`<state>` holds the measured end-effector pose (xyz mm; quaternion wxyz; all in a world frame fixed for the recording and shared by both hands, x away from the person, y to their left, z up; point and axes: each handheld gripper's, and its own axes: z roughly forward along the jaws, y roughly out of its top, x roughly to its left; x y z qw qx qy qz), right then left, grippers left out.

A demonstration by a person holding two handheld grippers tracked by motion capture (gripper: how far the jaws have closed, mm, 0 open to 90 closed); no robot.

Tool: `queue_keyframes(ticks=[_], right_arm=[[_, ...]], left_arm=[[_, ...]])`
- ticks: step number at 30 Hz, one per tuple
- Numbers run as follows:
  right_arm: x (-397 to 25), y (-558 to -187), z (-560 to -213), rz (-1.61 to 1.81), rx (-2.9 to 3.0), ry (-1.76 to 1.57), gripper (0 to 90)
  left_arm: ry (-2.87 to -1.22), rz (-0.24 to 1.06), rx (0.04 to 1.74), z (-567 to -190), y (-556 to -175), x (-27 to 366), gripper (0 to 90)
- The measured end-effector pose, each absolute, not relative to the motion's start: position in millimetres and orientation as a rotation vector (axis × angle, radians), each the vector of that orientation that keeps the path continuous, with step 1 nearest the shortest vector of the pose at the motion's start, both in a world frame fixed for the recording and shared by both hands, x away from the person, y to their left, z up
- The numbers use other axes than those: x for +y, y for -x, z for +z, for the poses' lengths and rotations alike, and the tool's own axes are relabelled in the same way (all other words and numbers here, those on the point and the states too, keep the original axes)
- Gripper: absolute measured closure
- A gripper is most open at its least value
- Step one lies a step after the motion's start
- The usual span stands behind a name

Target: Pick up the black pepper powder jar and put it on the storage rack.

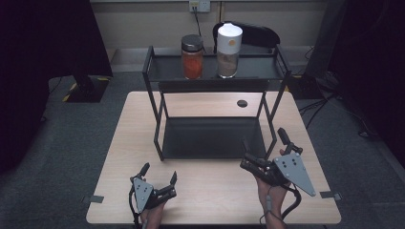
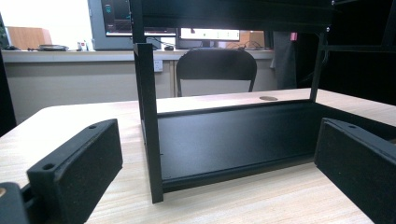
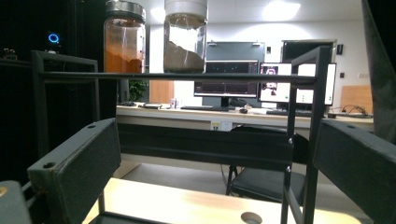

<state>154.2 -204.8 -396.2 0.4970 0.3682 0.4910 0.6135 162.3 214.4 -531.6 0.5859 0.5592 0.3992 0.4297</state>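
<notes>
We see the left gripper [image 1: 159, 176] and right gripper [image 1: 263, 145] near the worktop's [image 1: 210, 200] front edge, jaws spread wide, holding nothing.

Matt black metal rack [image 1: 160, 114], pale wood-grain table [image 1: 215, 191], clear glossy jars [image 1: 192, 57]

Grey carpeted floor [image 1: 62, 143] all around a light wooden table [image 1: 143, 191], with dark curtains [image 1: 43, 38] hanging at either side. Beyond the table, a cream wall [image 1: 143, 24] carrying a power socket [image 1: 199, 5], and a black chair [image 2: 216, 70] pushed against it. Farther back, a long counter [image 3: 196, 114] lined with lit monitors [image 3: 226, 81], under a bright ceiling light [image 3: 280, 10]. Possibly a potted plant [image 3: 136, 88] near the counter, too dim to confirm.
</notes>
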Motion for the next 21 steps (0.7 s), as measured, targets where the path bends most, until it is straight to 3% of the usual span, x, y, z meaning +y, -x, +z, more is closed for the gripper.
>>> queue_keyframes(ticks=[21], right_arm=[[-204, -126, -429, 1.447, 1.224, -0.906, 0.0]], left_arm=[[-1.303, 1.002, 0.931, -532, -162, 214, 0.2]])
